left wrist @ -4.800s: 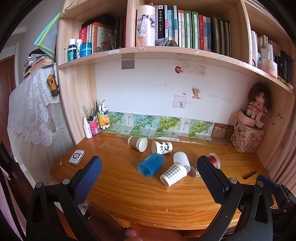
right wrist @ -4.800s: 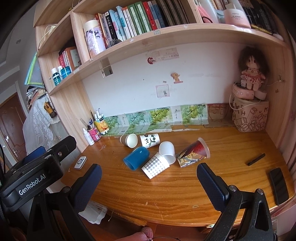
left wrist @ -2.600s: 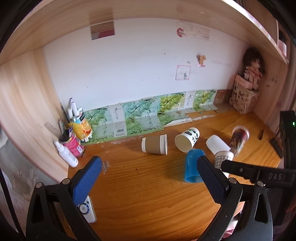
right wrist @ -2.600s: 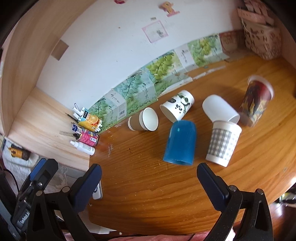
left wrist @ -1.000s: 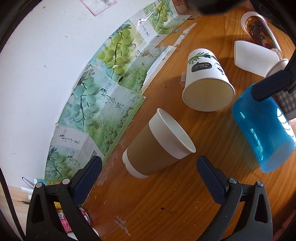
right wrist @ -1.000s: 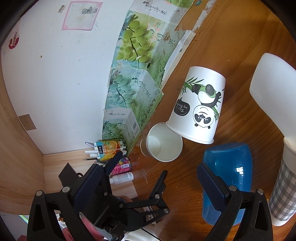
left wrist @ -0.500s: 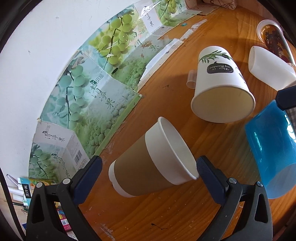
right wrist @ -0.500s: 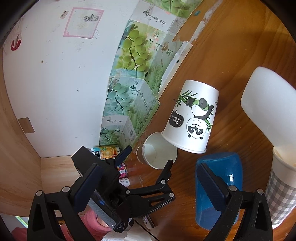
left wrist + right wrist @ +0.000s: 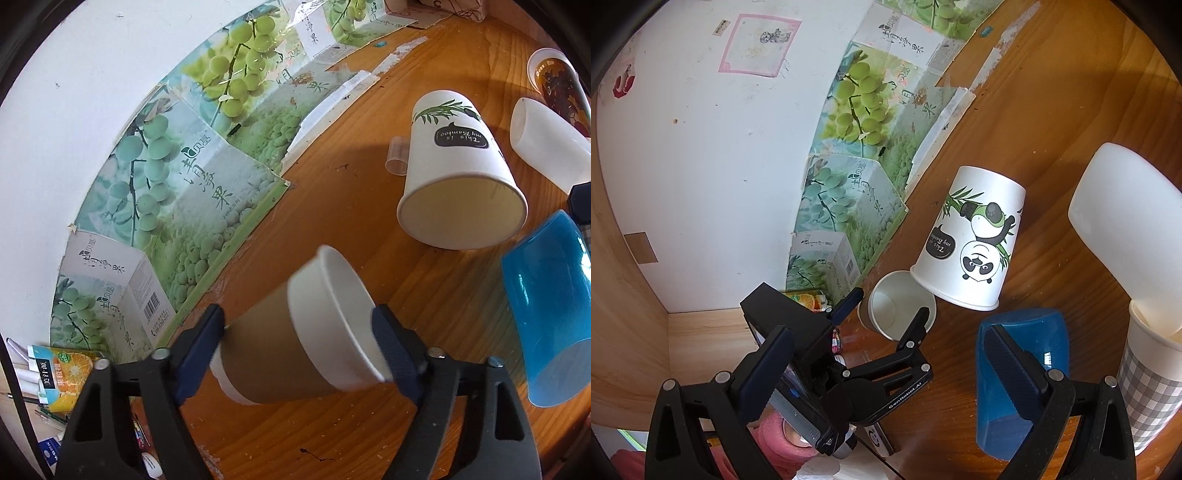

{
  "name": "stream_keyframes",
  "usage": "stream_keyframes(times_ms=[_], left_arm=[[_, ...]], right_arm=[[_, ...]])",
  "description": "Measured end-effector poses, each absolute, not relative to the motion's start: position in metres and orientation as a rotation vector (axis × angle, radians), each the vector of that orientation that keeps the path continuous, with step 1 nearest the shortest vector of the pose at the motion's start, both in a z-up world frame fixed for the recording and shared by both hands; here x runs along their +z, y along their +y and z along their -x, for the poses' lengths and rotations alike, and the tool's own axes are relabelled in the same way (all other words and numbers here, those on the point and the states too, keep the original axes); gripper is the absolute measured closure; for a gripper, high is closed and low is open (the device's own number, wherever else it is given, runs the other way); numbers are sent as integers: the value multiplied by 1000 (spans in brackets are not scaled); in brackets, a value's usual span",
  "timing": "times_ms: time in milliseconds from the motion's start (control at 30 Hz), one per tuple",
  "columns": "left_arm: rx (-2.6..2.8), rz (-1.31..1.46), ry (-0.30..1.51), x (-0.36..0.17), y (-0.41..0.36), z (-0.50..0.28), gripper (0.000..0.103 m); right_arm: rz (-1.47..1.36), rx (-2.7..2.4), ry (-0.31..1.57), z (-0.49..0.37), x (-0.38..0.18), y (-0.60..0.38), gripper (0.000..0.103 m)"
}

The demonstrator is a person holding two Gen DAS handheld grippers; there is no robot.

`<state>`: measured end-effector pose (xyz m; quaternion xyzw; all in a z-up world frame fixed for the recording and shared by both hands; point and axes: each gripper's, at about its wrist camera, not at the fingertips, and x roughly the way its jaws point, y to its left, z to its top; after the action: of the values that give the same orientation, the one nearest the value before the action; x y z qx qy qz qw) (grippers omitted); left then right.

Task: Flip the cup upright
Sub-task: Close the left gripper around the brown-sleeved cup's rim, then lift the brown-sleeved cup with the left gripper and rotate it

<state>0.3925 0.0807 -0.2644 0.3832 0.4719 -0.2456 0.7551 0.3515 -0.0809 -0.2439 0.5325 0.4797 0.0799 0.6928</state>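
Observation:
A brown paper cup with a white rim lies on its side on the wooden desk, mouth toward the right. My left gripper is shut on it, one pad at the base and one at the rim. In the right wrist view the same cup shows its open mouth between the left gripper's fingers. My right gripper is open and empty above the desk, its right finger over a blue plastic cup.
A panda paper cup, the blue cup, a white cup, a checked cup and a dark printed cup lie to the right. Grape-printed cartons line the wall. Bottles and a juice carton stand at the left.
My left gripper has closed in on the brown cup and its jaws have shut on it. The right gripper has drifted slightly closer to the cups.

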Motion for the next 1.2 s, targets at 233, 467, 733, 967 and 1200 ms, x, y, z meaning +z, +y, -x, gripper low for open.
stream_keyframes(times_ms=[233, 467, 733, 967, 1200], left_arm=[[-509, -799, 1065, -261, 83, -397, 51], [-470, -762, 1077, -247, 87, -401, 68], [-400, -737, 1119, -235, 85, -403, 83], [-365, -656, 1215, -227, 93, -403, 99], [-362, -629, 1225, -212, 102, -388, 100]], right_arm=[[-1192, 189, 1077, -348, -242, -80, 0], [-1194, 209, 1082, -343, -238, -76, 0], [-1202, 233, 1066, -331, -230, -75, 0], [-1184, 242, 1057, -323, -222, -73, 0], [-1163, 254, 1043, -312, -212, -69, 0]])
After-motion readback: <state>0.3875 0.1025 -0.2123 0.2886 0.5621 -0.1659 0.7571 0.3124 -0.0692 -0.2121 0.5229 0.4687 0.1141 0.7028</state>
